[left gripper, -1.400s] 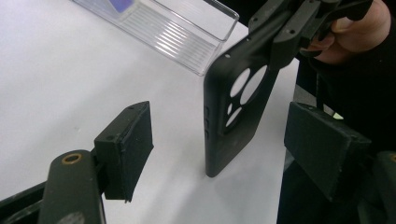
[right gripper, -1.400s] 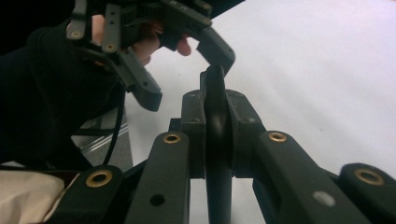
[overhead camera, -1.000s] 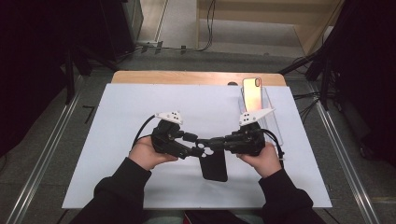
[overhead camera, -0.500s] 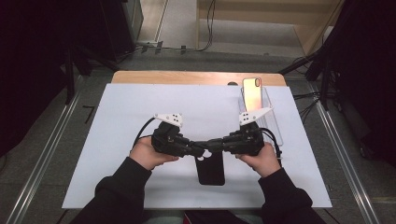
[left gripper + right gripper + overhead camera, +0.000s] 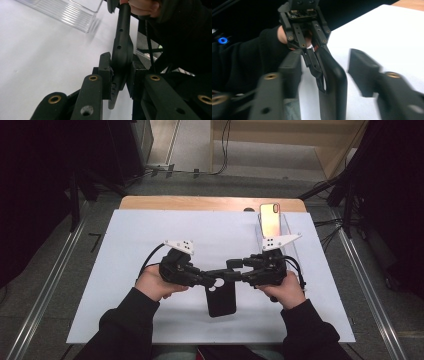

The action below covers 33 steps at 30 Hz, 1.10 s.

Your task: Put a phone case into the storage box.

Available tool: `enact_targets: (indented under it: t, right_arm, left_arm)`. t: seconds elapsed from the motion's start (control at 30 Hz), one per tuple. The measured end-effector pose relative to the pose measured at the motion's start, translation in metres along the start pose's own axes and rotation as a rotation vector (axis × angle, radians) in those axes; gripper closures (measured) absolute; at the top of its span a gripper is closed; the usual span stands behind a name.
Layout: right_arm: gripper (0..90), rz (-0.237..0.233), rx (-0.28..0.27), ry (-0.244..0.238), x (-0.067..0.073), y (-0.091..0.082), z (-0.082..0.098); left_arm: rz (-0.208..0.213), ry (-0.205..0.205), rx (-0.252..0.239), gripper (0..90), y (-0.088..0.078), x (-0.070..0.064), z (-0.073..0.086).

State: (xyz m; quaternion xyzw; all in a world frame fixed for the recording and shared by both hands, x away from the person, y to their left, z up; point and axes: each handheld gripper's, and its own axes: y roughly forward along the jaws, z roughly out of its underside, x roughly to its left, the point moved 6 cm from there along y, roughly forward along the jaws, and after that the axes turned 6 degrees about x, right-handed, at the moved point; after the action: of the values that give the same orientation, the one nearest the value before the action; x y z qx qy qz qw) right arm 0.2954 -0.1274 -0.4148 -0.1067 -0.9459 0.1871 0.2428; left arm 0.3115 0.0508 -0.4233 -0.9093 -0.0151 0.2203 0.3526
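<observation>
Black rubbery phone case (image 5: 221,297) stays pinched in my left tongs (image 5: 216,278) while my right tongs (image 5: 235,272) have just been opening off it, handing it over.

left gripper (image 5: 212,279) clamped, right gripper (image 5: 239,272) opening

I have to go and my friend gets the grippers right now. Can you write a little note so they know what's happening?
Left gripper: fingers have just closed and clamp the black phone case by its top edge.
Right gripper: fingers have just opened; the case stands between them, untouched.
The case hangs above the white mat. The gold phone stands in the clear holder at the far right.
Done: case handed to the left gripper.
Left, probably: bring phone and case together.
</observation>
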Motion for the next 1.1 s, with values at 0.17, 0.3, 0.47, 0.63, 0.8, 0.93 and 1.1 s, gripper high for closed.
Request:
enact_targets:
  t: [0.17, 0.3, 0.47, 0.63, 0.8, 0.93, 1.1]
  right_arm:
    - [25.8, 0.096, 0.008, -0.019, -0.002, 0.002, 0.002]
    - [20.1, 0.158, 0.030, -0.022, -0.007, 0.006, 0.005]
    - [0.7, 0.149, 0.080, -0.035, -0.006, 0.016, 0.012]
    - [0.0, 0.190, 0.095, -0.030, -0.009, 0.023, 0.016]
    - [0.0, 0.233, 0.118, -0.040, -0.007, 0.033, 0.020]
    - [0.0, 0.290, 0.112, -0.013, -0.008, 0.038, 0.021]
    - [0.0, 0.341, 0.097, 0.014, -0.009, 0.042, 0.021]
  left_arm:
    - [-0.046, -0.052, -0.023, 76.9, -0.008, 0.005, -0.002]
    - [-0.118, -0.082, -0.045, 76.8, -0.013, 0.007, -0.004]
    - [-0.178, -0.125, -0.066, 76.8, -0.018, 0.008, -0.006]
    - [-0.224, -0.184, -0.059, 76.7, -0.020, 0.012, -0.006]
    - [-0.261, -0.228, -0.059, 76.7, -0.022, 0.016, -0.005]
    - [-0.273, -0.256, -0.068, 76.7, -0.023, 0.017, -0.005]
    - [-0.296, -0.278, -0.072, 76.7, -0.022, 0.017, -0.005]
